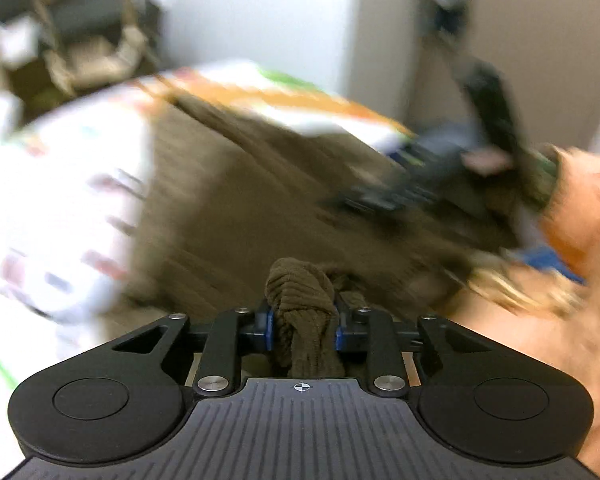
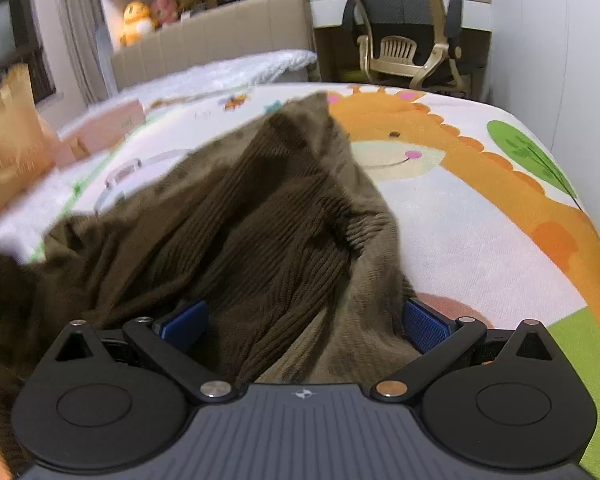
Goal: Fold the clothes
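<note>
A brown corduroy garment (image 2: 260, 220) lies spread on a bed with a cartoon giraffe sheet (image 2: 480, 200). My left gripper (image 1: 302, 320) is shut on a bunched fold of the brown garment (image 1: 300, 292); the rest of the cloth (image 1: 260, 184) stretches away, blurred by motion. My right gripper (image 2: 302, 324) is open, its blue pads (image 2: 424, 326) wide apart on either side of the cloth, which drapes between them. The right gripper (image 1: 420, 176) also shows blurred in the left wrist view, over the garment's far side.
A tan headboard (image 2: 220, 28), plush toys (image 2: 138, 20) and an office chair (image 2: 408, 32) stand behind the bed. A pink box (image 2: 108, 126) and a brown paper bag (image 2: 12, 140) sit on the bed at left. An orange sleeve (image 1: 580, 240) is at right.
</note>
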